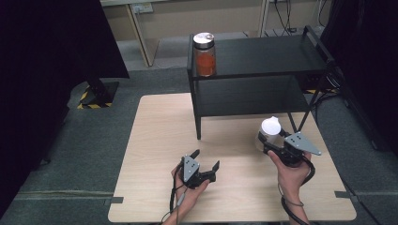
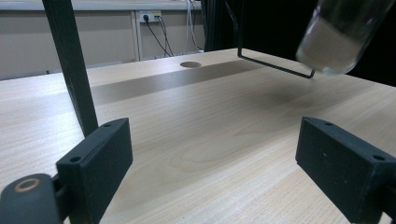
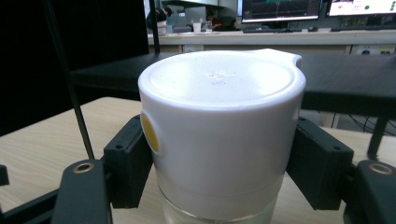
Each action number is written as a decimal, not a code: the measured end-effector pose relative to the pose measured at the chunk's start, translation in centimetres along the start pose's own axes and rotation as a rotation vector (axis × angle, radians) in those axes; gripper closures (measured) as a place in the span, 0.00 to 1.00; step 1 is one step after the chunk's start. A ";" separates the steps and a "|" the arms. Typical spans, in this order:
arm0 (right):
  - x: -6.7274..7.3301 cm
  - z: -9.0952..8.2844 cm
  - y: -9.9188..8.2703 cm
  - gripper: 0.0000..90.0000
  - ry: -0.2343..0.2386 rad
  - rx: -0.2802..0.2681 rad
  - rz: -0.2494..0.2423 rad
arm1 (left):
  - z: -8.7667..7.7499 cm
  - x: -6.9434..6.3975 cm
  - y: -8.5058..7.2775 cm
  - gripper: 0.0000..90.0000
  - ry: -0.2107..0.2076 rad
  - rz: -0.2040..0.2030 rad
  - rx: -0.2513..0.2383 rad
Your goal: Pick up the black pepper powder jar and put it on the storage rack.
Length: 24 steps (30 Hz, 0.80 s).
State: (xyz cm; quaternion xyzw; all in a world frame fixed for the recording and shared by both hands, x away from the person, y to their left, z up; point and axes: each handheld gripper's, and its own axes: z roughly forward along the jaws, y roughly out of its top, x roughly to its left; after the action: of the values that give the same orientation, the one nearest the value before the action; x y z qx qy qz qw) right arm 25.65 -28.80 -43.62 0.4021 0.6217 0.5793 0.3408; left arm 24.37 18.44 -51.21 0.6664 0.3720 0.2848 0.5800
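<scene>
A clear jar with a white lid (image 1: 270,127) is clamped between the two black jaws of my right gripper (image 1: 265,143) at the table's right side, in front of the shelf. In the right gripper view the jaws press on both sides of the white lid (image 3: 219,116), so the right gripper (image 3: 219,161) is shut on it. From the left gripper view the jar (image 2: 338,35) hangs tilted above the tabletop, pale powder inside. My left gripper (image 1: 206,158) rests low near the table's front middle, its jaws wide open around bare wood (image 2: 215,154).
A black two-tier shelf (image 1: 263,56) stands on the far half of the light wooden table (image 1: 155,140). A second jar with orange contents (image 1: 205,55) stands on its top left corner. One shelf leg (image 2: 70,60) rises close to the left gripper.
</scene>
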 end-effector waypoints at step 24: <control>-0.3 -3.7 4.4 0.33 -0.045 -0.118 -0.028 | 0.0 0.0 0.0 0.12 0.005 -0.008 -0.002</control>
State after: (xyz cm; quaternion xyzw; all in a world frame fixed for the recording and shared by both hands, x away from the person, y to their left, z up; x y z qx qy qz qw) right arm 22.95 -30.70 -38.87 0.3857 0.5842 0.6010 0.3858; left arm 24.34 18.41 -51.24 0.6636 0.3760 0.2844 0.5808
